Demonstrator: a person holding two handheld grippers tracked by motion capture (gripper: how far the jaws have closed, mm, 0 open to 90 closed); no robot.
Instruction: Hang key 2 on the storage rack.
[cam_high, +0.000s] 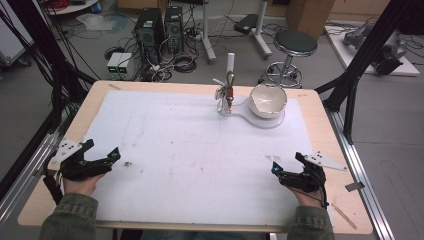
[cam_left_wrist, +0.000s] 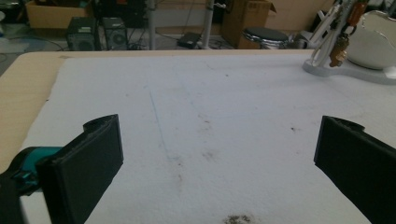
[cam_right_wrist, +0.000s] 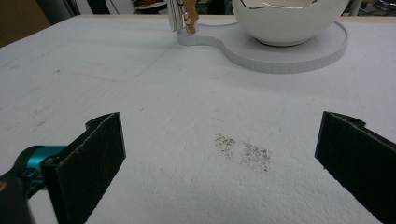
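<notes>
Both the left gripper (cam_high: 116, 156) and the right gripper (cam_high: 276, 167) rest near the table's front edge, jaws spread wide and empty. Well beyond them, toward the far edge, a white bowl (cam_high: 268, 99) sits on a white stand (cam_high: 243, 115), keys (cam_high: 229, 92) hanging just beside the bowl. The bowl looks stiff, smooth and breakable; I would grip its rim. No readable writing.

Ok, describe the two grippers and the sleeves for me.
Both are black hand-held tools. The left gripper and right gripper each carry a grey three-cornered plate dotted with small holes and a teal part near the jaws. In the gripper views the jaws are flat black pads with a rough face. A black cable trails from each. The sleeves are olive-green cloth.
</notes>
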